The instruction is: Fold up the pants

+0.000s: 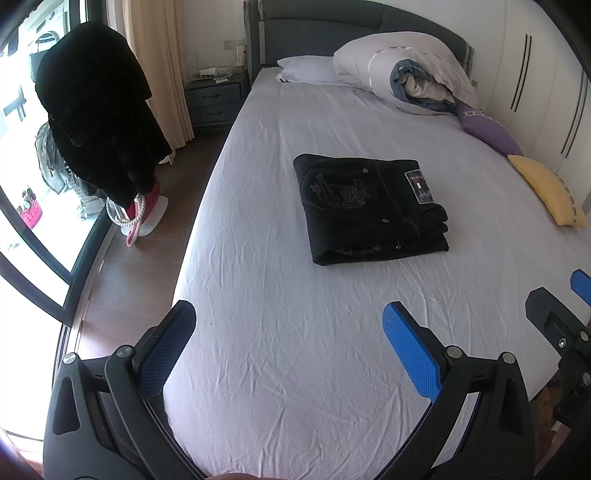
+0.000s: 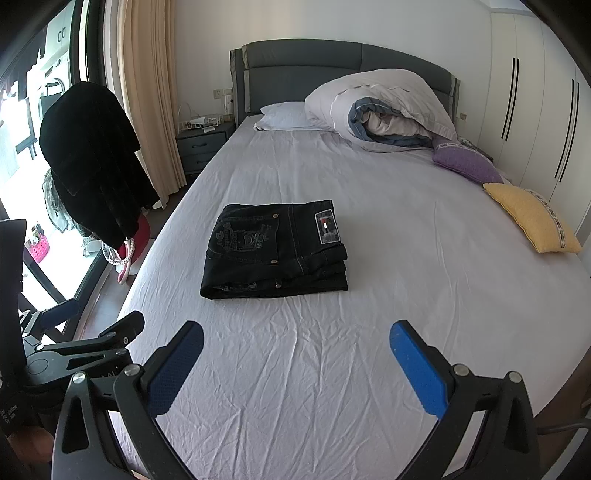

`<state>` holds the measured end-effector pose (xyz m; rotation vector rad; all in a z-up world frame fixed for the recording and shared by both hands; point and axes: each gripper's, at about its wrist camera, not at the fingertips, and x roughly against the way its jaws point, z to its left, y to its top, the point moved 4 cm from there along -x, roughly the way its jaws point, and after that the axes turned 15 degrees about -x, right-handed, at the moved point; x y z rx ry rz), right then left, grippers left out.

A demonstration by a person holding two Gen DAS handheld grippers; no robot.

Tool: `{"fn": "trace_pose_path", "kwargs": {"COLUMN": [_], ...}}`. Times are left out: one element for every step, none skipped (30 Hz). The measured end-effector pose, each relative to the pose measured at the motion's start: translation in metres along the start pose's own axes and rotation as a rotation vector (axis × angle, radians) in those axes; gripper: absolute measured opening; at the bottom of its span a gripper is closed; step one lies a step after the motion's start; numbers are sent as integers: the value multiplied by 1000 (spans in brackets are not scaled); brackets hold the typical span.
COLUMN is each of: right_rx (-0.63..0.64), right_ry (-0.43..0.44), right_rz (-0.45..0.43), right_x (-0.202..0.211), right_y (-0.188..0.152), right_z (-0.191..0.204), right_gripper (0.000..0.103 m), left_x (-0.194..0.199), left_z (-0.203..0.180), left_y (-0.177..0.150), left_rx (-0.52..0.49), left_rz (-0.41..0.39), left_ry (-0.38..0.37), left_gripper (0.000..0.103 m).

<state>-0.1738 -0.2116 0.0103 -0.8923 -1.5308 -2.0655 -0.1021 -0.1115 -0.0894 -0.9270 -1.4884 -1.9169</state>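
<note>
- One wide bed with a wrinkled pale lilac sheet (image 1: 295,332) (image 2: 369,332) fills most of both views, backed by a padded grey headboard (image 1: 325,33) (image 2: 303,70).
- White wardrobe doors with dark vertical handles (image 1: 535,92) (image 2: 535,110) stand along the bed's far side.
- Rolled at the head of the bed lies a bulky white duvet with a blue-grey lining (image 1: 406,70) (image 2: 384,110), with a flat white pillow (image 1: 306,70) (image 2: 284,116) just beside it.
- Beside the bed, near the window, hangs a black fuzzy coat (image 1: 96,110) (image 2: 88,158), next to a beige curtain (image 1: 155,66) (image 2: 147,92).
- Folded into a compact rectangle, the black denim pants with an embroidered back pocket and a waistband patch (image 1: 365,206) (image 2: 273,251) lie flat on the sheet around the middle of the bed, well apart from both grippers.
- Near the wardrobe edge sit a purple quilted cushion (image 1: 487,129) (image 2: 465,162) and a yellow cushion (image 1: 546,192) (image 2: 532,218).
- Low in its own view, the left gripper (image 1: 291,328) hovers above the bare sheet, its blue-padded fingers (image 1: 410,354) spread wide with nothing between them.
- Likewise, the right gripper (image 2: 297,347) hovers over the sheet with its blue-padded fingers (image 2: 417,369) wide apart and empty.
</note>
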Motion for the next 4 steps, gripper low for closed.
{"fn": "trace_pose_path", "kwargs": {"right_rx": [0,0,0,0], "right_ry": [0,0,0,1], "right_rz": [0,1,1,1], "right_x": [0,0,0,0], "right_y": [0,1,0,0], "right_z": [0,0,-1,-1], "right_gripper": [103,103,103,103], "left_x": [0,1,2,2], "left_z": [1,1,0,1], "left_y": [1,1,1,1], "left_rx": [-3,-8,-11,-11], "left_rz": [-4,-8,-12,-13], "left_ry": [2,6,10,7], "left_gripper": [103,103,103,103]}}
